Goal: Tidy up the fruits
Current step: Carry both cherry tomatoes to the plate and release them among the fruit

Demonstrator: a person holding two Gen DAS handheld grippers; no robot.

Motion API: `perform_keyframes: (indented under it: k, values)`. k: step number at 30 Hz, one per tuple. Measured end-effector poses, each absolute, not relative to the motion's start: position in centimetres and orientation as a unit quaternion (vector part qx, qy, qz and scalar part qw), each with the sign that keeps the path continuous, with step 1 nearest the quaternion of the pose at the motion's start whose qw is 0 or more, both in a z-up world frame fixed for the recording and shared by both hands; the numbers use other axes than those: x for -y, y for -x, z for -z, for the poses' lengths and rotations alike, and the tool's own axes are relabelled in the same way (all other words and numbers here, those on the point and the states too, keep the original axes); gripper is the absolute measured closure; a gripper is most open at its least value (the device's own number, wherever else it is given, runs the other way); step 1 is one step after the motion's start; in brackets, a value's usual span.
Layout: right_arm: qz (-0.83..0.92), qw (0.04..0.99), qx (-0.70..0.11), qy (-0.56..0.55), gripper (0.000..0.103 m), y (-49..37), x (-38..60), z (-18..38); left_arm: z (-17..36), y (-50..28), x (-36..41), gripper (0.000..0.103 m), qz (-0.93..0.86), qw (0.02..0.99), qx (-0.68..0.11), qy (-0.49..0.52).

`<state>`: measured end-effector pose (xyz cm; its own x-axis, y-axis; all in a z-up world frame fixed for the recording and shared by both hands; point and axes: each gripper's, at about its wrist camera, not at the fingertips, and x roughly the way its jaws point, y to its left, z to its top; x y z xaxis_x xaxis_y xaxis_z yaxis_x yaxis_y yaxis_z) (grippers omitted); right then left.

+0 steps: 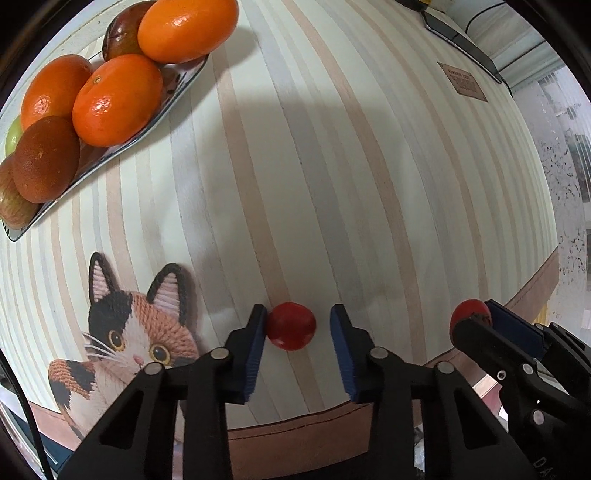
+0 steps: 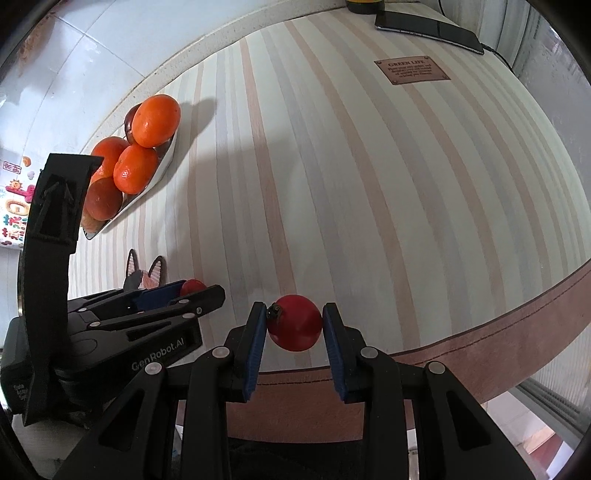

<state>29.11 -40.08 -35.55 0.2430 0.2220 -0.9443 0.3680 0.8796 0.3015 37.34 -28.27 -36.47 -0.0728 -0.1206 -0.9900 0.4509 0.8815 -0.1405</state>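
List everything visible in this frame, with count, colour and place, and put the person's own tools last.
oranges: at least four, orange, piled on the plate.
darker fruit: several, reddish-brown and green, partly hidden on the plate.
plate: one, white with dark rim, far left of the table.
small red fruits: two, one between each tool's fingers.
table mat: one, striped, with a cat picture.
label: one, brown, far right of the mat.
phone: one, dark, far edge.
left tool: black, blue pads, open around its fruit.
right tool: same, closed on its fruit.
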Motion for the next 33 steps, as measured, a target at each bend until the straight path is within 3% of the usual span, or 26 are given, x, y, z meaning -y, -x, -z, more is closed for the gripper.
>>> perform_keyframes:
  k: [11, 26, 33]
  values:
    - [0.039, 0.757, -0.607, -0.239, 0.069, -29.3, 40.1, 34.6, 35.8, -37.3, 25.1, 0.079, 0.206, 0.675, -0.703, -0.081]
    - [-0.055, 0.773, -0.583, -0.245, 0.069, -35.6, 35.3, 30.9, 27.9, -41.3, 11.6, 0.079, 0.152, 0.724, -0.671, 0.046]
    - [-0.091, 0.764, -0.574, -0.28, 0.069, -39.6, 32.7, 30.9, 27.4, -45.3, 5.0, 0.079, 0.104, 0.737, -0.656, 0.124]
